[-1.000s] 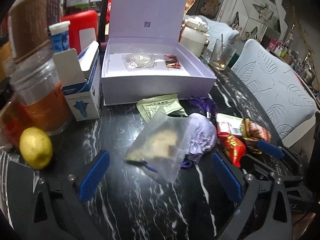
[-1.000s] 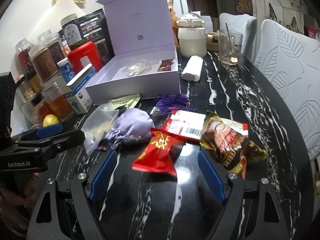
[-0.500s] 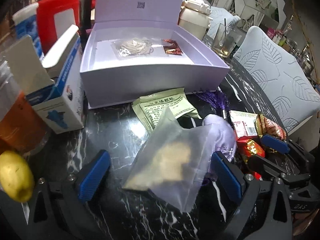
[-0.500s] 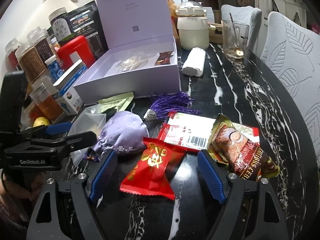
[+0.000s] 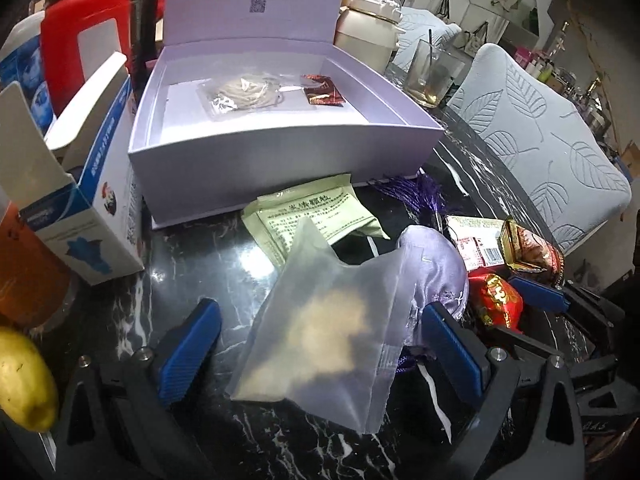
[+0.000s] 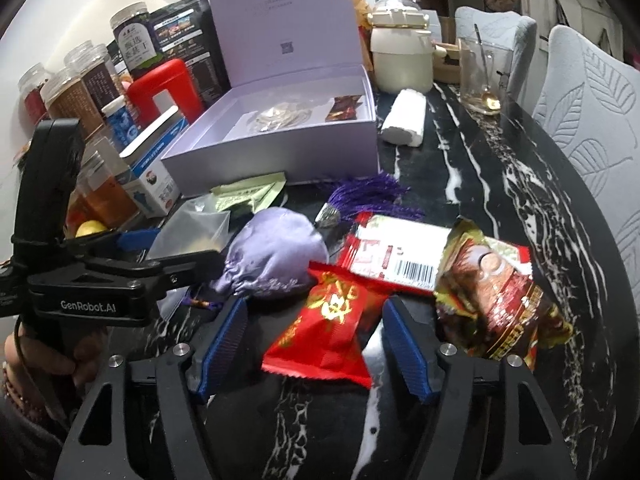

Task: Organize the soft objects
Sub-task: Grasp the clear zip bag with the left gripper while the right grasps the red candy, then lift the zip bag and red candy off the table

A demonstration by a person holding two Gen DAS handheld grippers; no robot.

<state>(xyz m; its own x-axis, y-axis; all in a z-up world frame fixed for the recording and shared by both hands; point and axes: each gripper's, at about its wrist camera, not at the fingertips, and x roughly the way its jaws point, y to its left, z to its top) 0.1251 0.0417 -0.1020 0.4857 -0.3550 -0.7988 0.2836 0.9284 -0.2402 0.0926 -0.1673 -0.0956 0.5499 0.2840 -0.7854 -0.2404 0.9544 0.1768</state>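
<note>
My left gripper (image 5: 320, 344) is open, its blue pads on either side of a frosted clear bag (image 5: 324, 328) lying on the black marble table. A lilac satin pouch (image 5: 432, 268) lies partly under the bag, also in the right wrist view (image 6: 276, 252). My right gripper (image 6: 312, 348) is open around a red candy packet (image 6: 324, 328). A white and red packet (image 6: 396, 256) and a brown snack packet (image 6: 500, 304) lie beside it. The open lilac box (image 5: 280, 152) holds a clear bag (image 5: 240, 94) and a brown sachet (image 5: 322, 90).
A green paper sachet (image 5: 316, 212) and a purple tassel (image 6: 372, 196) lie before the box. A blue-white carton (image 5: 88, 200), jars, a red tin (image 5: 84, 40) and a lemon (image 5: 22, 380) crowd the left. A cream pot (image 6: 400, 56), glass (image 6: 484, 76) and rolled towel (image 6: 404, 116) stand behind.
Both grippers have moved forward and lower. The left pads now flank the frosted bag and the right pads flank the red candy packet. Both stay open.
</note>
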